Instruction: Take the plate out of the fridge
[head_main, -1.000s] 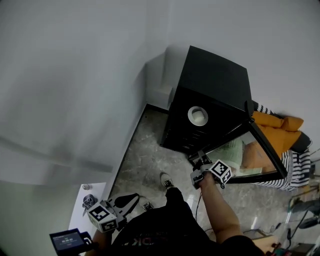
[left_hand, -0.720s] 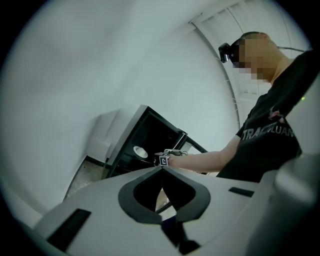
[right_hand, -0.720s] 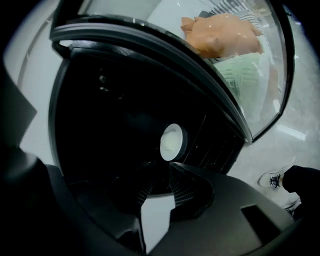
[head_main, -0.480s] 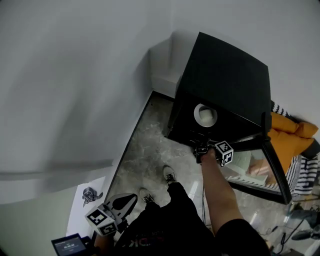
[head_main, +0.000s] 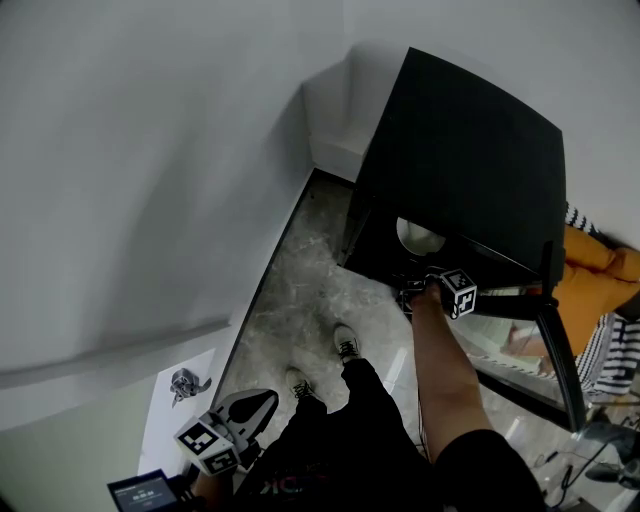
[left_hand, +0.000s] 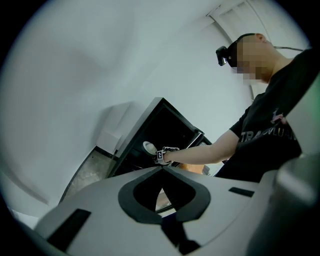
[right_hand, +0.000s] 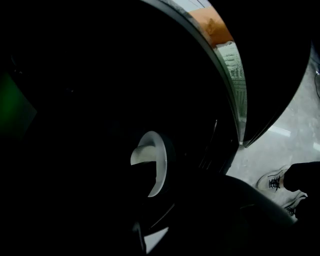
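A white plate (head_main: 418, 236) lies on a shelf inside the black fridge (head_main: 470, 150), whose door (head_main: 555, 350) hangs open to the right. My right gripper (head_main: 415, 293) reaches into the opening just below the plate. In the right gripper view the plate (right_hand: 156, 160) sits straight ahead in the dark, partly behind one jaw's silhouette. The right gripper (right_hand: 165, 192) shows a sliver of light between its dark jaws, and nothing is gripped. My left gripper (head_main: 250, 408) hangs low beside my leg, far from the fridge. The left gripper (left_hand: 162, 170) is shut and empty, with the plate (left_hand: 149, 147) far off.
The fridge stands in a corner of white walls on a marbled floor (head_main: 300, 290). My shoes (head_main: 345, 345) are in front of it. An orange and striped cloth (head_main: 600, 290) lies behind the door. A sheet with a drawing (head_main: 185, 385) lies at lower left.
My right gripper has moved up from the door's edge into the fridge opening, close under the plate. The head view has swung nearer to the fridge. The left gripper has hardly moved.
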